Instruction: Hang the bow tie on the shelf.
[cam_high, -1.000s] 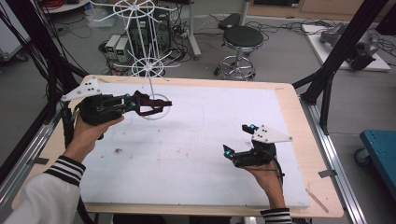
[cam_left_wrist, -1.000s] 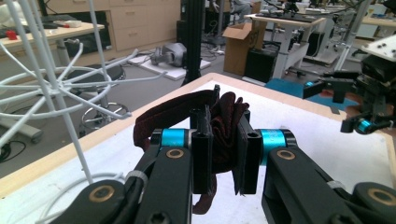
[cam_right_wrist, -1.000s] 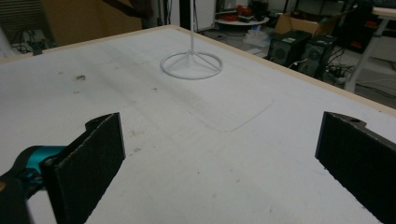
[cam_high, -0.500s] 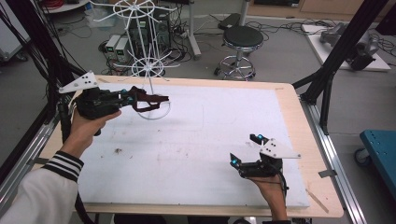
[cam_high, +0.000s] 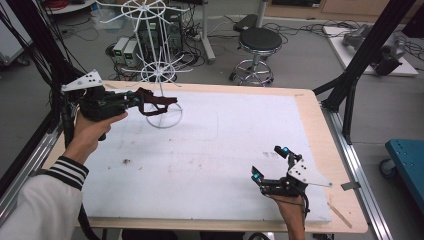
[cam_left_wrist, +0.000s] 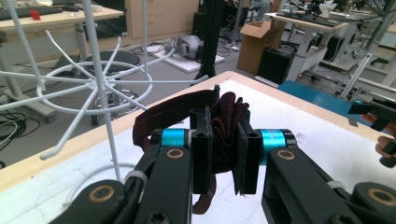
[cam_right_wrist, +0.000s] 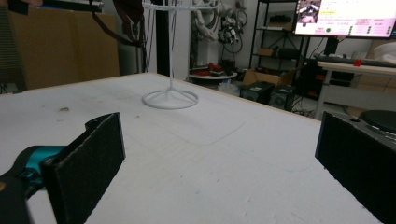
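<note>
High view: one white wire rack (cam_high: 159, 75), upper left, nothing hanging on it.
My left gripper (cam_high: 145, 100) pinches one dark red fabric strap (cam_high: 159, 102); my right gripper (cam_high: 270, 165) gapes empty.

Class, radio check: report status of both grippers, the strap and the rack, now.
Left gripper shut on dark red strap, held up beside white wire rack. Right gripper open, empty, low over white table. Nothing between strap and rack.
</note>
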